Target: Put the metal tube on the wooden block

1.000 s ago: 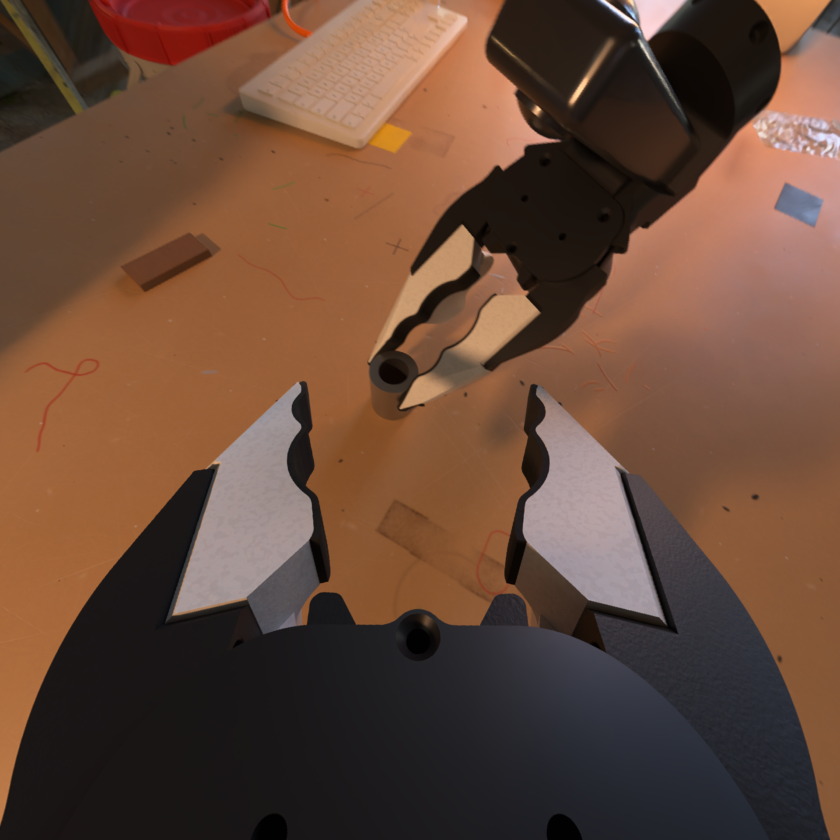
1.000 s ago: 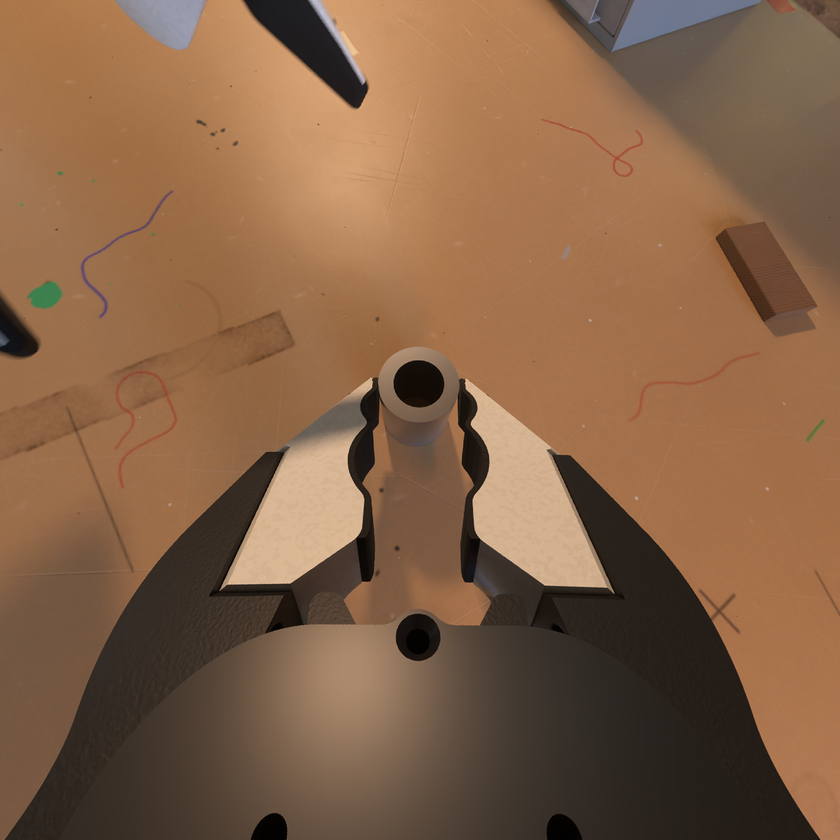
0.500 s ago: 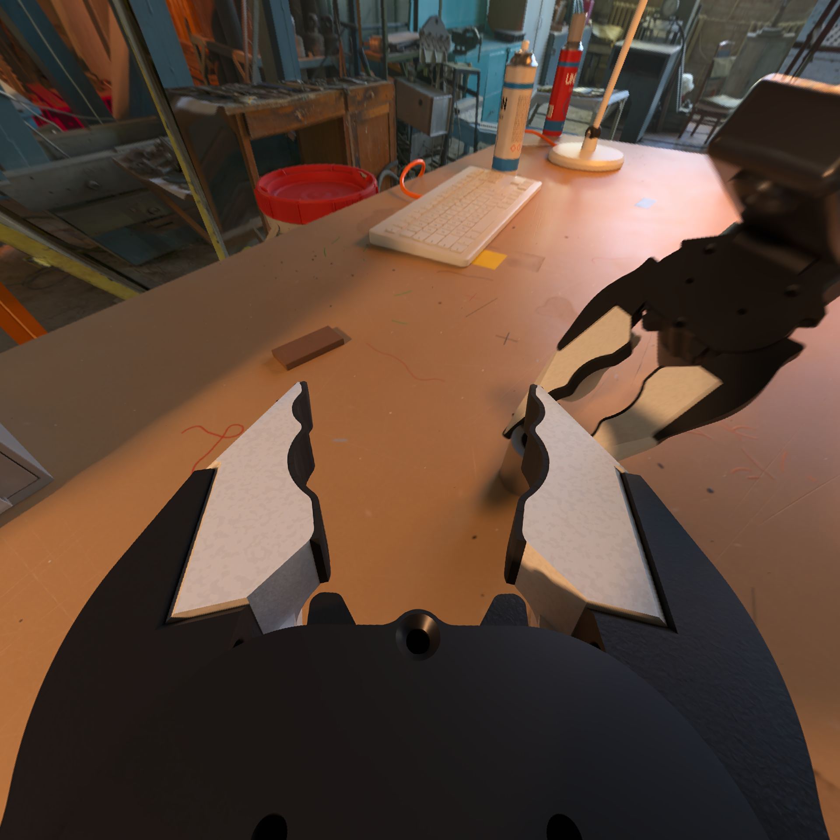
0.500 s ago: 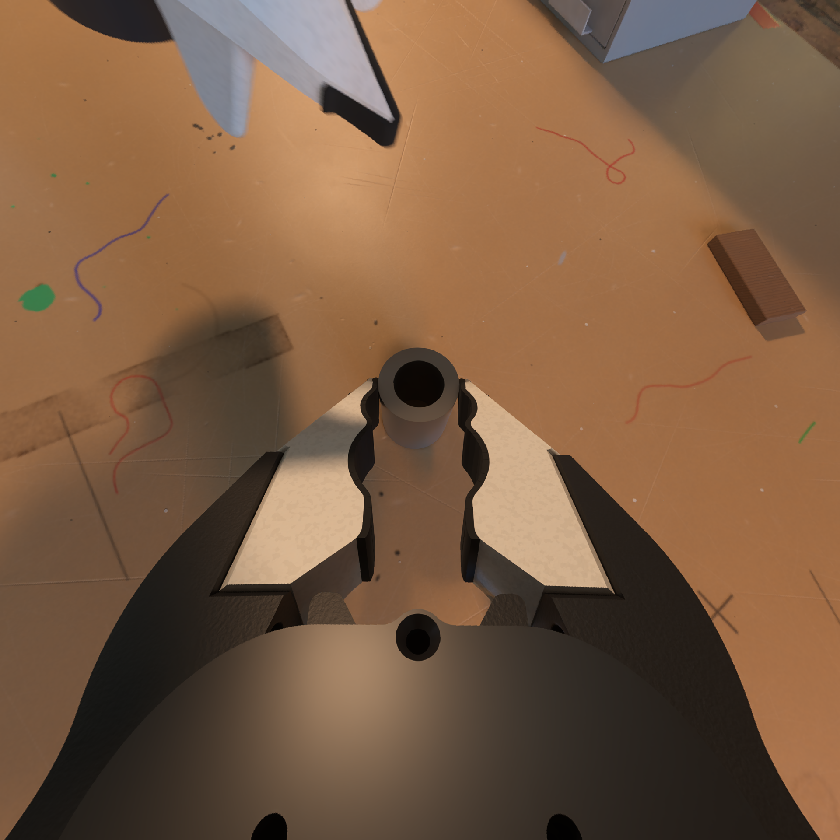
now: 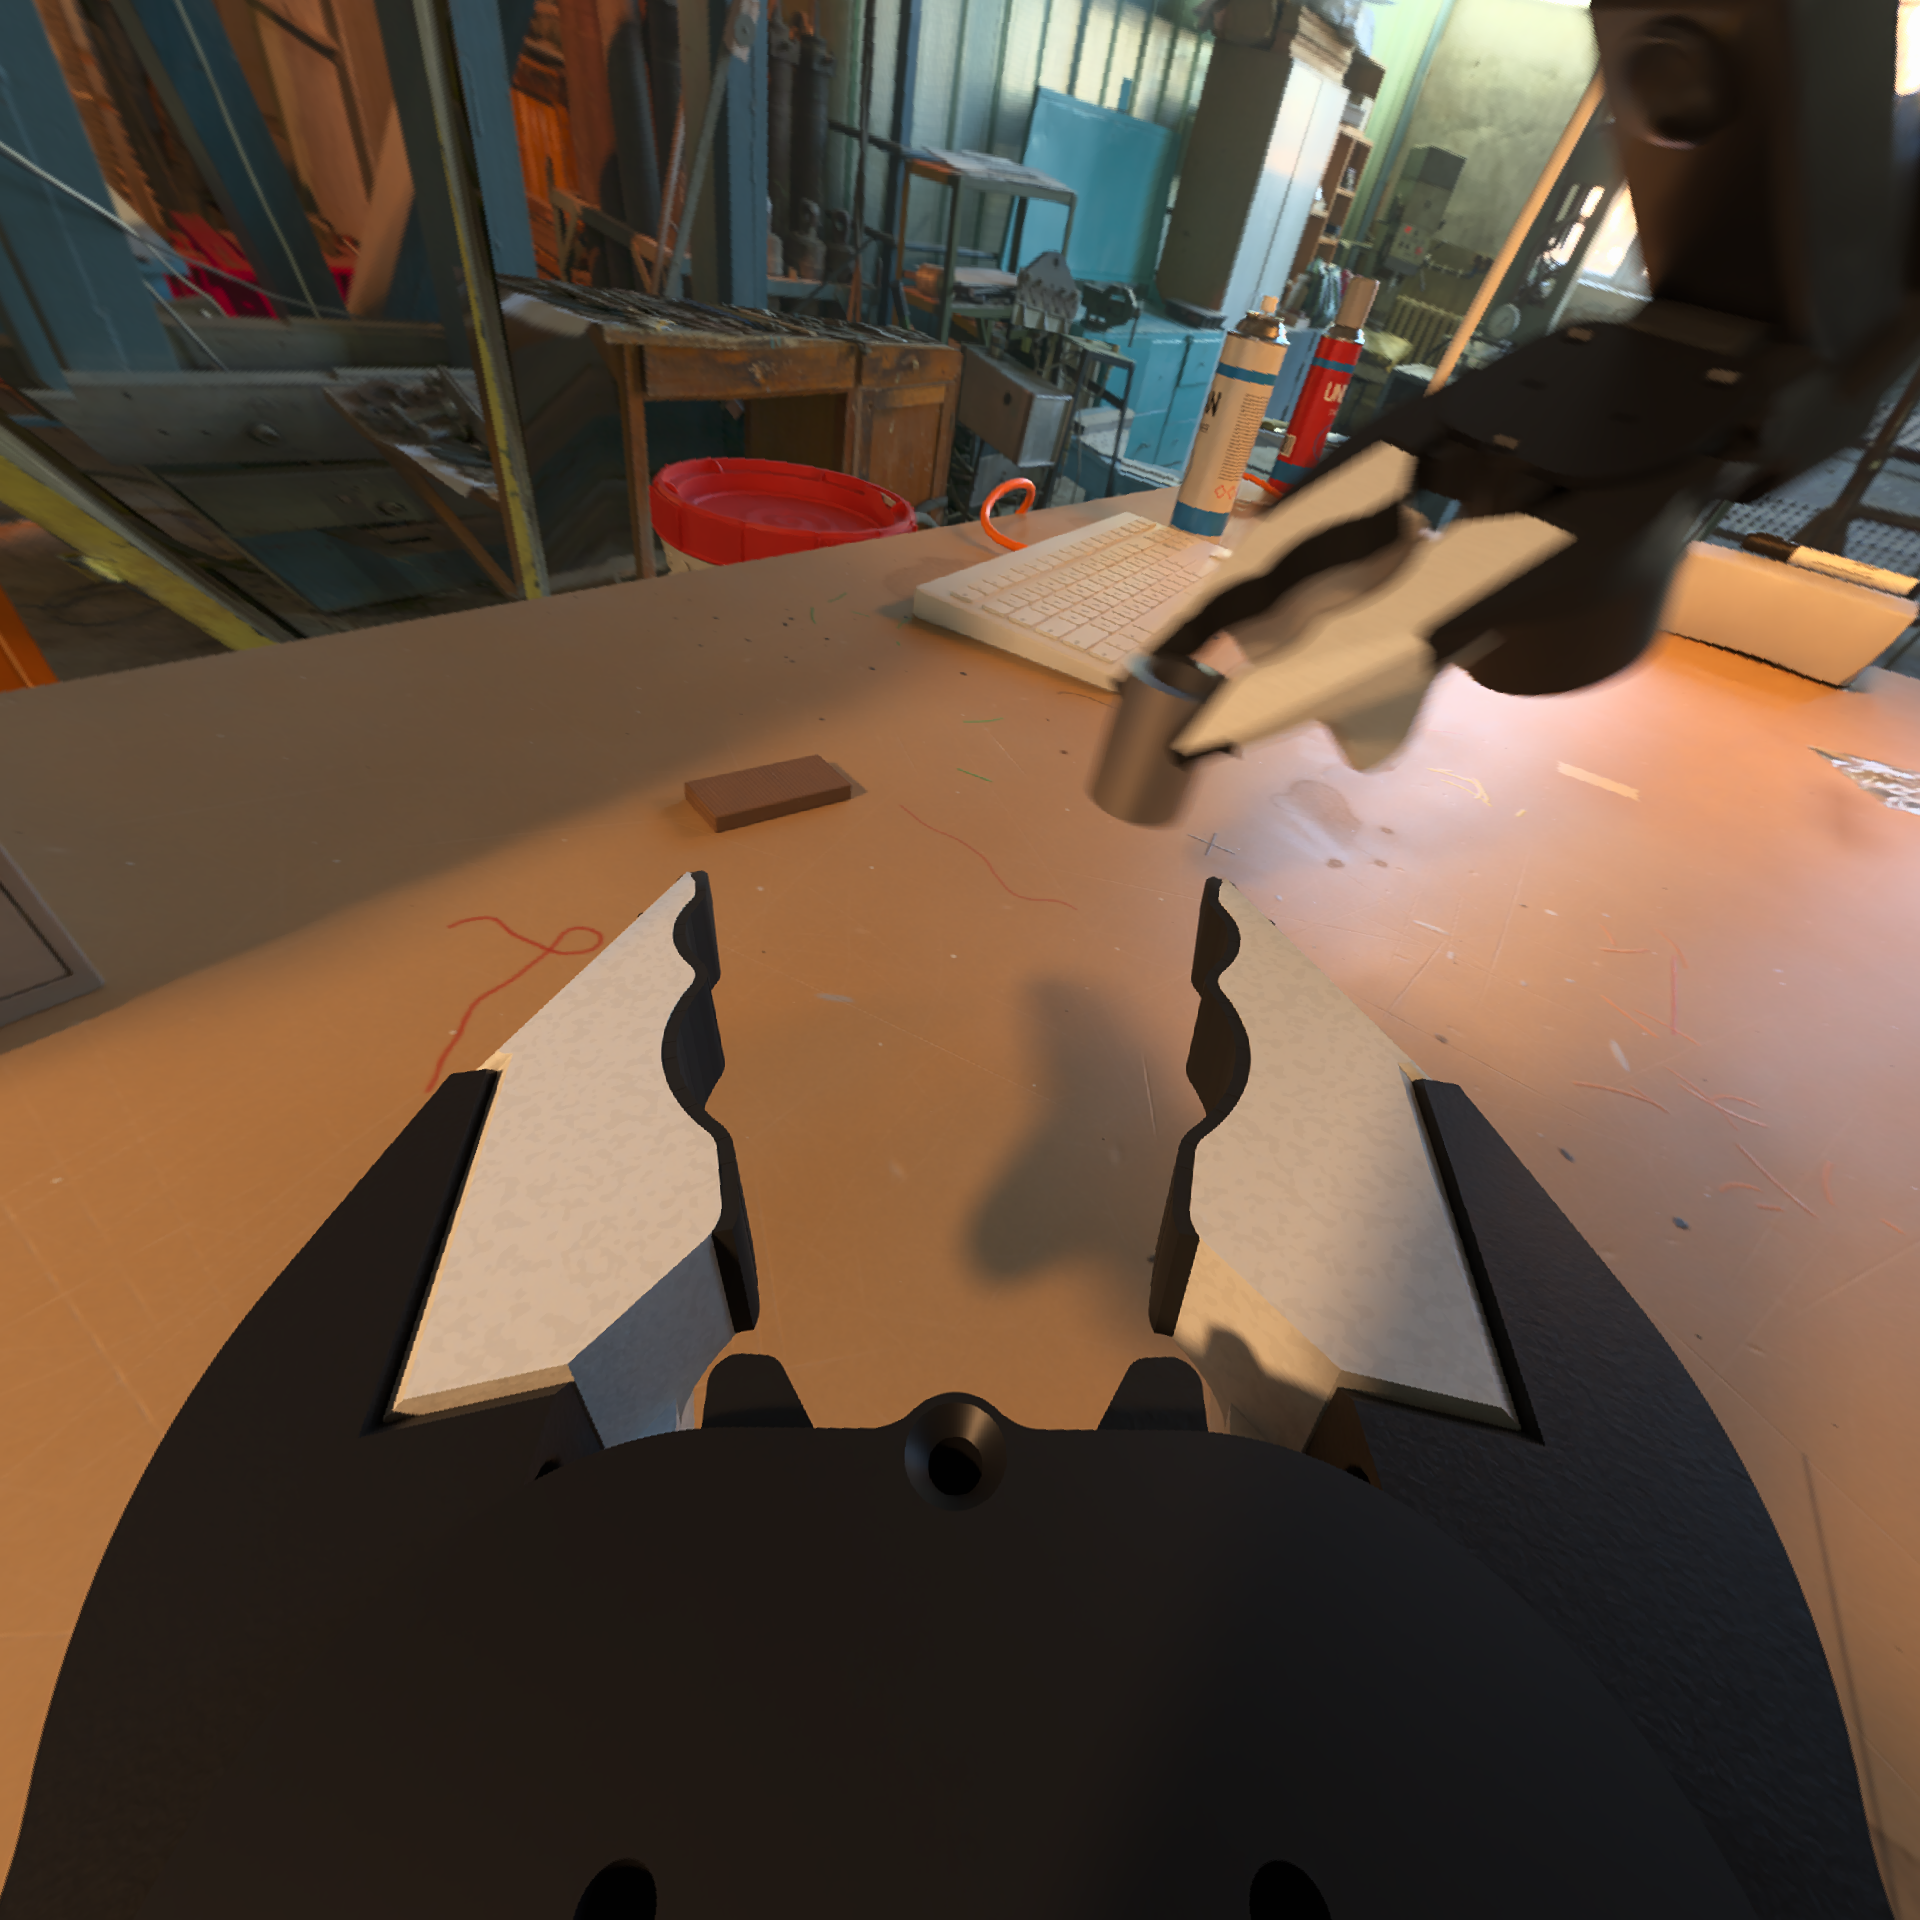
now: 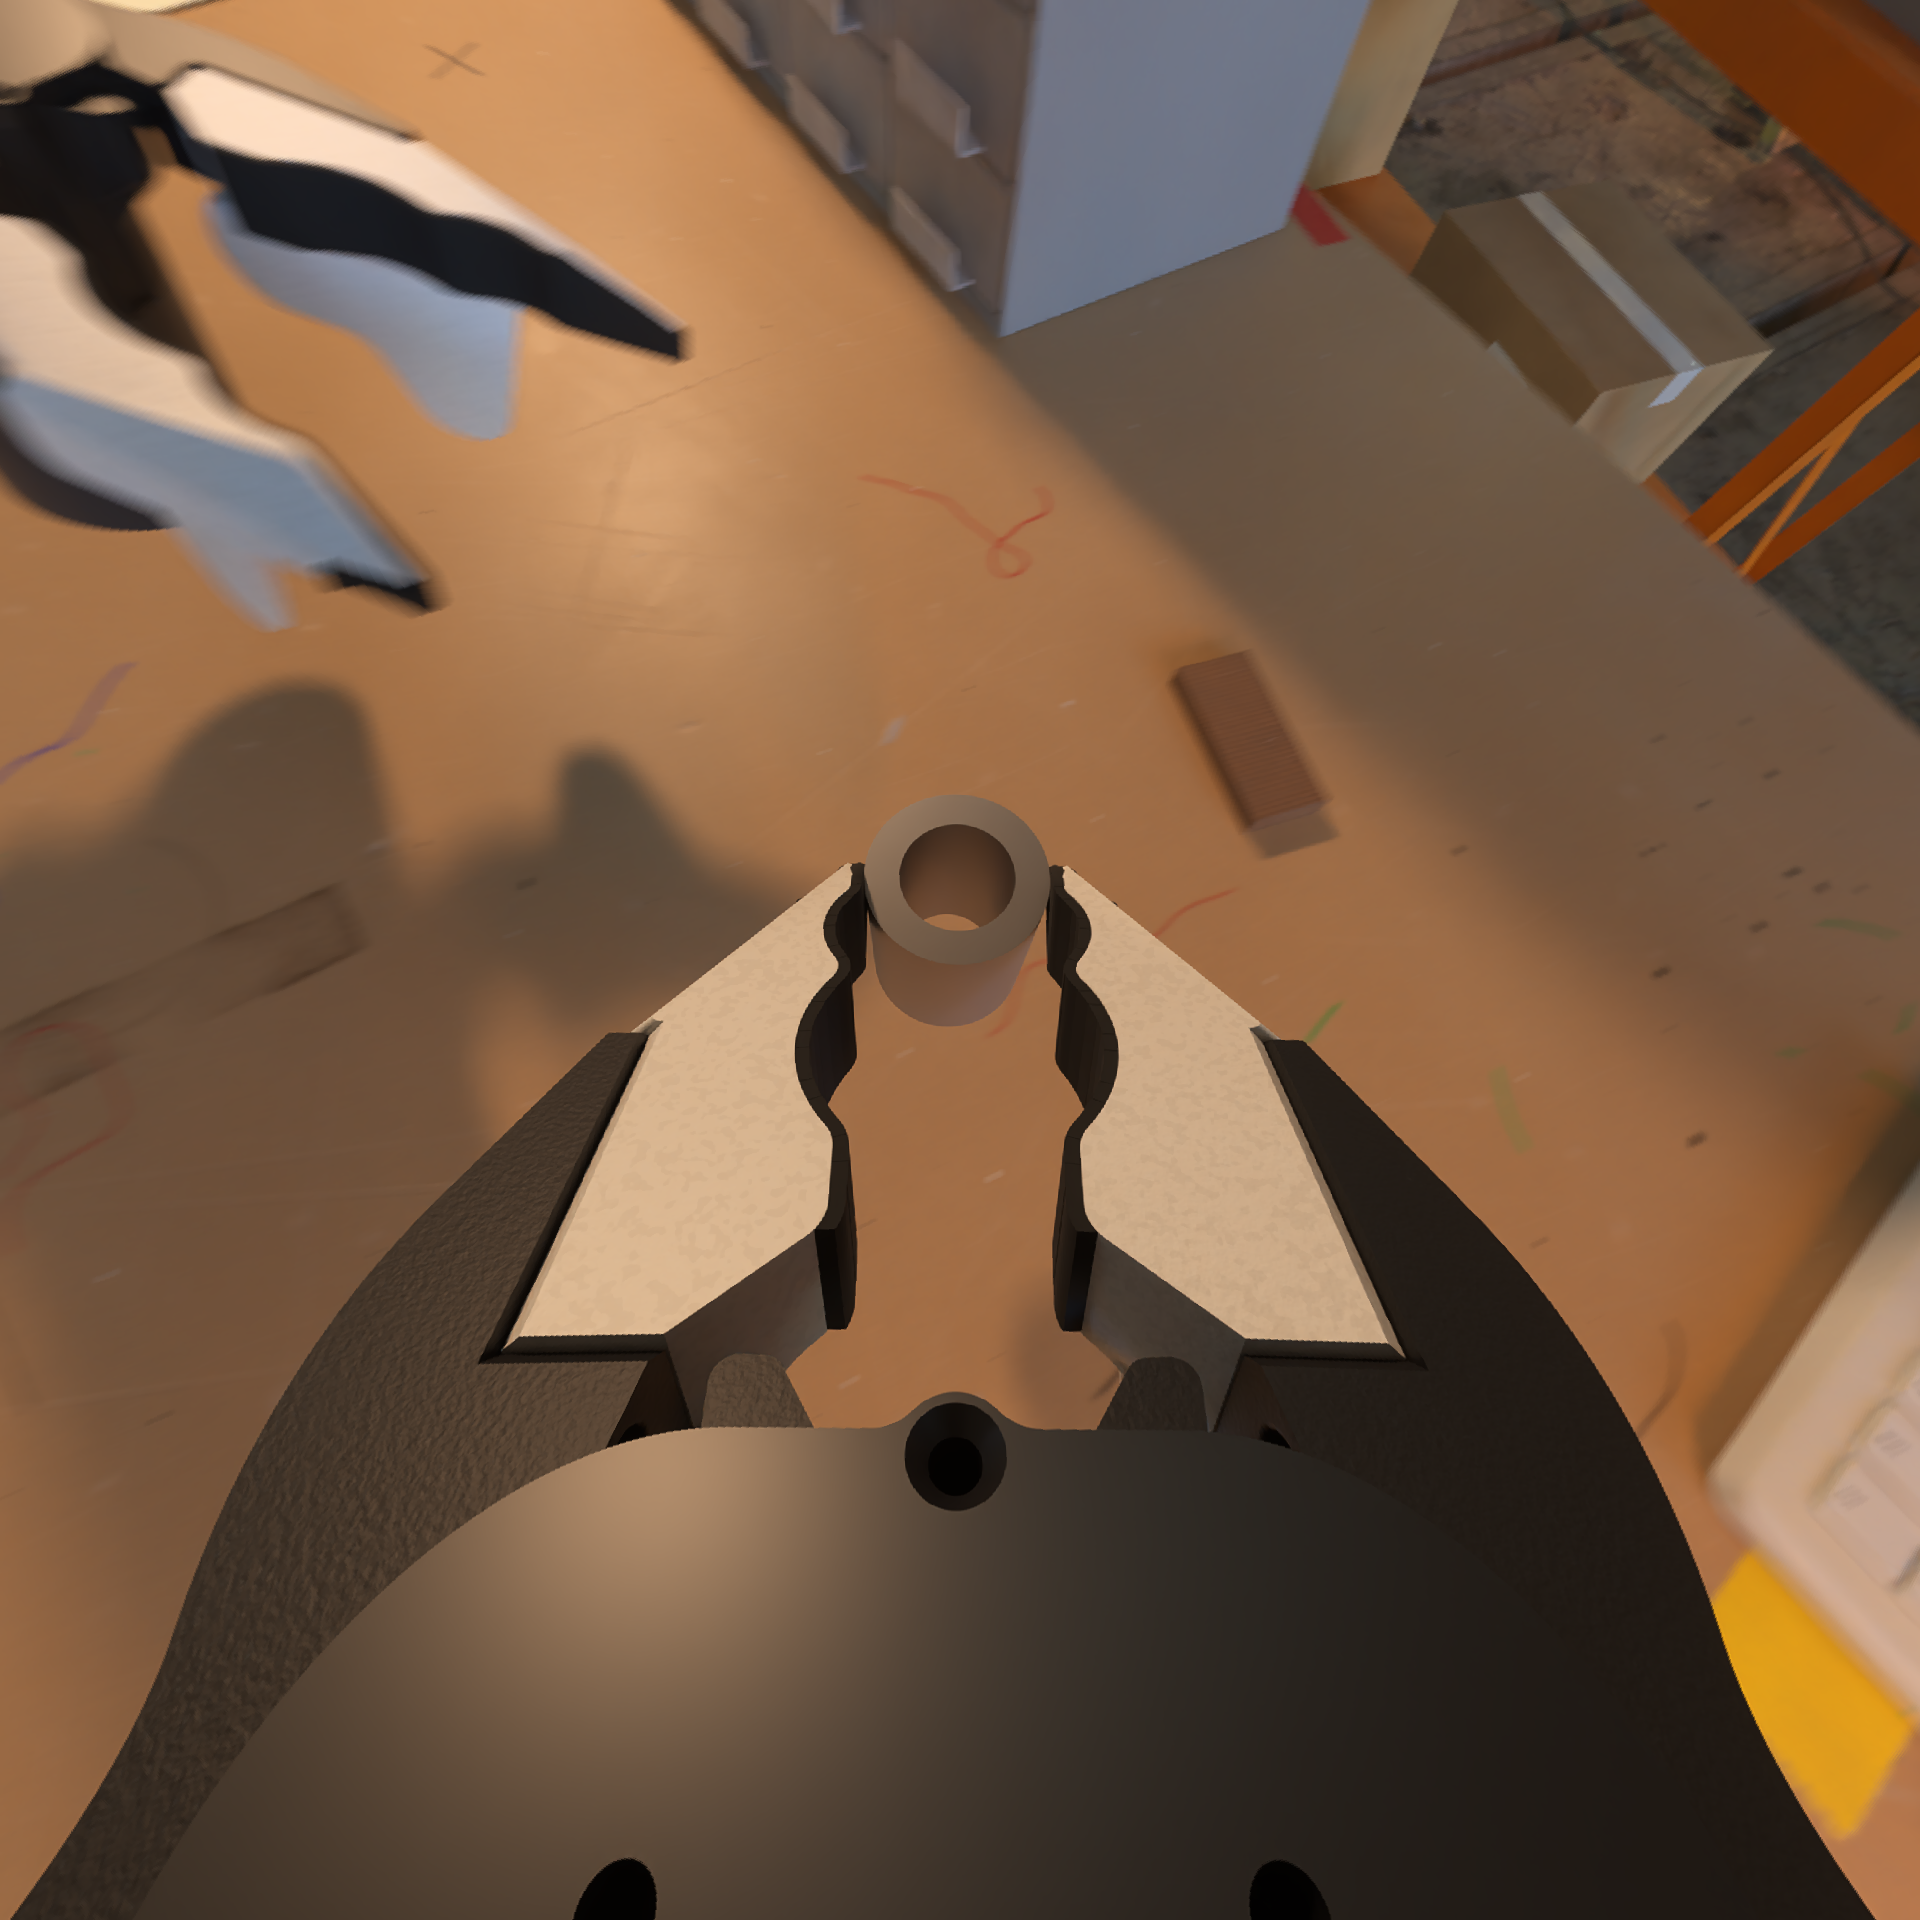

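My right gripper [image 6: 956, 883] is shut on the short grey metal tube [image 6: 956, 914], which stands upright between its fingertips, lifted clear of the table. In the left wrist view the tube [image 5: 1148, 748] hangs in the air in the right gripper [image 5: 1184, 707], to the right of the flat brown wooden block [image 5: 767, 792]. The block also shows in the right wrist view [image 6: 1252, 748], ahead and to the right of the tube. My left gripper [image 5: 954, 894] is open and empty above the table, nearer than the block.
A white keyboard [image 5: 1081, 592], two spray cans [image 5: 1236, 416] and a red tub [image 5: 774, 509] stand at the far side. A grey drawer cabinet [image 6: 997, 135] stands past the block. The table edge [image 6: 1621, 488] lies to the right. A yellow note [image 6: 1808, 1683] lies near right.
My right gripper has lifted the tube off the table and carried it toward the block. My left gripper has drawn back and tilted up from looking down at the table.
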